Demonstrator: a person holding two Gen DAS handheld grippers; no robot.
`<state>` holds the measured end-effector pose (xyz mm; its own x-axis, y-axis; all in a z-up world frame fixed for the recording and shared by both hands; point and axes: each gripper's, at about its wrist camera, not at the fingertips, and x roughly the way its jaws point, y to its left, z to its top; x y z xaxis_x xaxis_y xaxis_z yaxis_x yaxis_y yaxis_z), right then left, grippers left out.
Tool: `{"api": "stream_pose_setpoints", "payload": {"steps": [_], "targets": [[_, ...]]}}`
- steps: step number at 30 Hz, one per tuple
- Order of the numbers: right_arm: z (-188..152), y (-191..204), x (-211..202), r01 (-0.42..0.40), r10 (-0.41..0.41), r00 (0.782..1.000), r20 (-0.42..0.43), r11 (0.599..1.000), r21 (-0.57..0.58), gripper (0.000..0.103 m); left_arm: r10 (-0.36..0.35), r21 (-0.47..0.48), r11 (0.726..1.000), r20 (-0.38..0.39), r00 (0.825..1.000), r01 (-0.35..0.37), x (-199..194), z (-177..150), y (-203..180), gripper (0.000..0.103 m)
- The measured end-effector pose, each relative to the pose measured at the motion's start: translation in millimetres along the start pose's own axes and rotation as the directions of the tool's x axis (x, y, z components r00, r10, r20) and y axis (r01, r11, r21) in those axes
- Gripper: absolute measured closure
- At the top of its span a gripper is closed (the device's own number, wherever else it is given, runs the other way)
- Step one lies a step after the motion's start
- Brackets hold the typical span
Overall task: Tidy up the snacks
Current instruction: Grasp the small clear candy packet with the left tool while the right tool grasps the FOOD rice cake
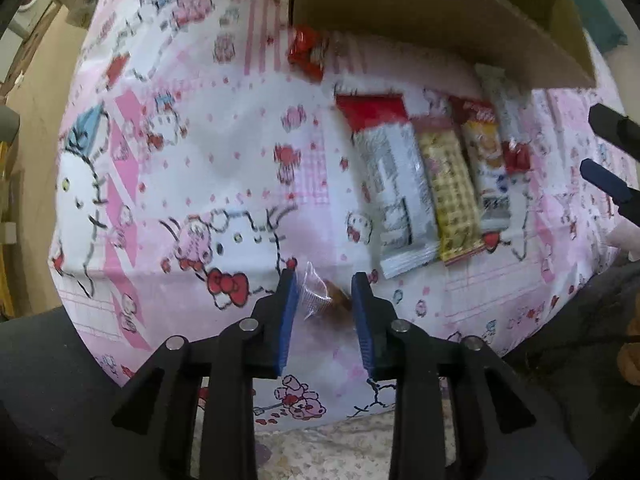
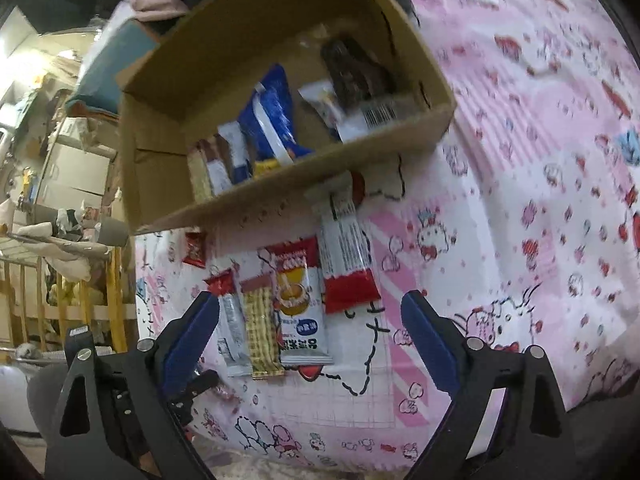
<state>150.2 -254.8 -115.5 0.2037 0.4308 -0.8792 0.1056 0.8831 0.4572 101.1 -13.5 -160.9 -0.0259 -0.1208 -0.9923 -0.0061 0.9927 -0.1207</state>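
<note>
Left gripper (image 1: 324, 292): jaws narrow, pinching clear-wrapped brown snack (image 1: 326, 296) between pads for lifting | right gripper (image 2: 310, 316): wide, empty; packet row (image 2: 280, 312) between fingers; cardboard box (image 2: 280, 196) beyond fingertips, likely destination

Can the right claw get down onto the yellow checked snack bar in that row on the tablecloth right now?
Probably yes. The right claw stands open directly over the yellow checked snack bar, nothing above it. But neighbouring packets lie tight against both sides, so its fingers may catch those too.
</note>
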Motion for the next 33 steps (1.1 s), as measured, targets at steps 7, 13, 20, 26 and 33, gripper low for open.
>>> {"api": "stream_pose_setpoints", "payload": {"steps": [7,13,20,26,33], "targets": [[-1,4,9,0.02,-0.02,1.0,-0.02,0.999,-0.029,0.009,0.021,0.015,1.0,0.008,1.0,-0.021,2,-4,-11,0.075],[-3,4,6,0.01,-0.01,1.0,-0.017,0.999,-0.031,0.009,-0.026,-0.085,0.996,0.032,0.999,0.029,-25,-12,4,0.051],[-2,6,4,0.002,-0.003,1.0,-0.011,1.0,-0.029,0.009,-0.057,-0.231,0.972,-0.076,0.995,0.038,9,-34,5,0.061],[-3,0,6,0.004,-0.004,1.0,-0.029,1.0,-0.016,0.012,-0.043,-0.168,0.985,-0.063,0.997,0.032,19,-32,-9,0.091],[-13,9,57,0.0,-0.005,0.976,-0.218,1.0,-0.024,0.054,-0.031,-0.17,0.985,0.014,0.999,0.033,-3,-13,-5,0.091]]}}
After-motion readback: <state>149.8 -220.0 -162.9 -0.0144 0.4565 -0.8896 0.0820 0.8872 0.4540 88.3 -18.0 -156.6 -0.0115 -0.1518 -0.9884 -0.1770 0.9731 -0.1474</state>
